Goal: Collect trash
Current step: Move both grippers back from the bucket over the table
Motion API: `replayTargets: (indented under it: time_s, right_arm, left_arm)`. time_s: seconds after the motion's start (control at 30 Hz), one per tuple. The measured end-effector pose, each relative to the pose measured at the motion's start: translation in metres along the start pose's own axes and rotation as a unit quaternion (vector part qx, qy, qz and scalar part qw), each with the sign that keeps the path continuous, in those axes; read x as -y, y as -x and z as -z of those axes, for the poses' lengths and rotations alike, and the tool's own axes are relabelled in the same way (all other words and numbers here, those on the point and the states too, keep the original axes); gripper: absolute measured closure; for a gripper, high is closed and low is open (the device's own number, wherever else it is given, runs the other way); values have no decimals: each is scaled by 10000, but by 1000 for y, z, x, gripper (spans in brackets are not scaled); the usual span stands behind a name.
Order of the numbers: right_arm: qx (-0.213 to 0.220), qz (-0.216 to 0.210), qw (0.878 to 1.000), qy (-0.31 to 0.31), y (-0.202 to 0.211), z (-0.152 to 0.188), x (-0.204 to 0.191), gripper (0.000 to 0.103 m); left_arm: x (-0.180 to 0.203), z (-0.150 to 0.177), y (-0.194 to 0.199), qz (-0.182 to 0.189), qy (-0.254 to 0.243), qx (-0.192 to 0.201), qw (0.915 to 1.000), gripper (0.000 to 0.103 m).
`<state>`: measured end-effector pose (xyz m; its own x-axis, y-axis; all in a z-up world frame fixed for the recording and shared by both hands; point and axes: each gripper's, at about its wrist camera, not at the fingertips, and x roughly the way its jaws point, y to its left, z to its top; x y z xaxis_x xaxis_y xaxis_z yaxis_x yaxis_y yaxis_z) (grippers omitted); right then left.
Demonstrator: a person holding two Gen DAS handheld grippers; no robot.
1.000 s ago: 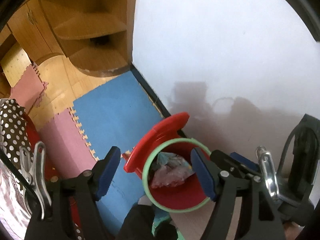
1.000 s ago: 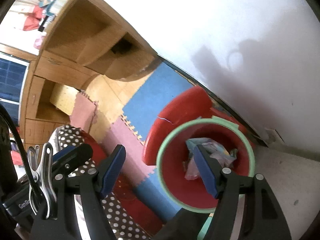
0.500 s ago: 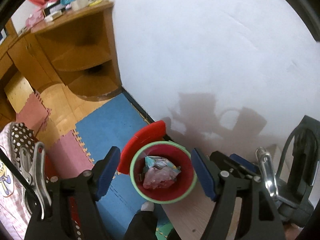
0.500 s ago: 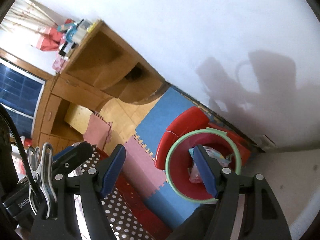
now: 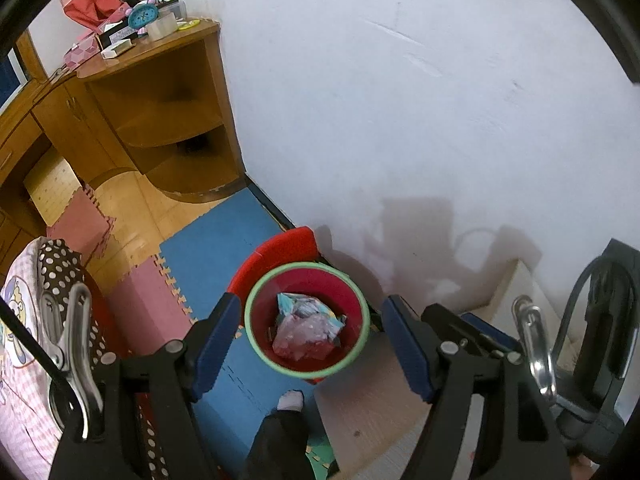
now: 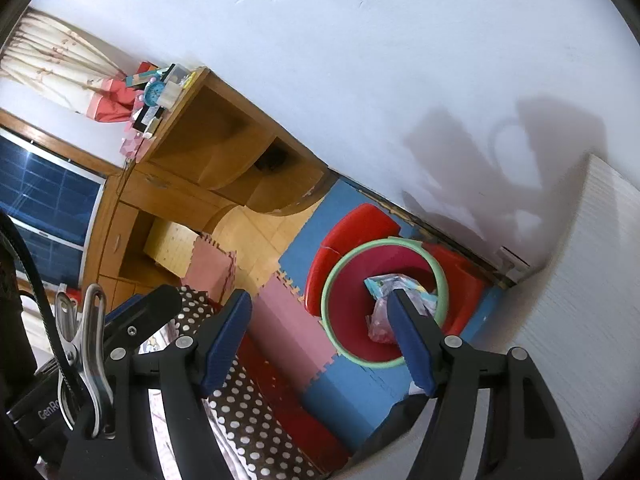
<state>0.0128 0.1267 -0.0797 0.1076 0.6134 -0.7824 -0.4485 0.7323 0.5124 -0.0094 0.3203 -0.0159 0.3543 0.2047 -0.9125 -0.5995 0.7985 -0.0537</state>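
A red bin with a green rim point(image 5: 260, 344) point(image 6: 332, 280) stands on the floor by the white wall, its red lid point(image 5: 280, 250) point(image 6: 352, 224) swung back. Crumpled wrappers and a pinkish plastic bag point(image 5: 306, 332) point(image 6: 382, 320) lie inside it. My left gripper point(image 5: 310, 338) hangs high above the bin, open, nothing between its blue pads. My right gripper point(image 6: 324, 334) is also open and empty, high above the floor with its right finger across the bin's mouth.
Blue and pink foam mats point(image 5: 208, 248) point(image 6: 288, 320) cover the floor. A wooden corner shelf point(image 5: 168, 112) point(image 6: 224, 152) holds a clock and boxes. A polka-dot cloth point(image 5: 60, 264) point(image 6: 248, 420) lies at the left. A pale tabletop point(image 5: 368, 412) point(image 6: 580, 300) borders the bin. A person's socked foot point(image 5: 291, 400) stands below the bin.
Both grippers have risen away from the bin, which looks smaller now. More of the wall, shelf top and window came into view. Jaws kept the same width.
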Motion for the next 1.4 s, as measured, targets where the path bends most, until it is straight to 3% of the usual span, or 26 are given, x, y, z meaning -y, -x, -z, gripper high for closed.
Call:
replayTargets:
  time_s: [0.4,0.57,0.77,1.27,1.4]
  right_arm:
    - [166,-59,9998,131,66,21,19,31]
    - [393,251,9976,516,93,30,20,31]
    - [426,180,9971,600,117,45,34,31]
    - [414,3,9967,704,157,72,82,31]
    - [675,297,9942,781,170,81,90,31]
  left_arm:
    - [45,32,51,-331,-132,194,9992,27]
    - [64,54,69,-549,-37,296,9980,28]
    - [85,78,89,-741,18,408,9964,29]
    - [137,120,107,-835,-89,430,9955,29]
    - [147,128,102,-693,-42,308,9971,29]
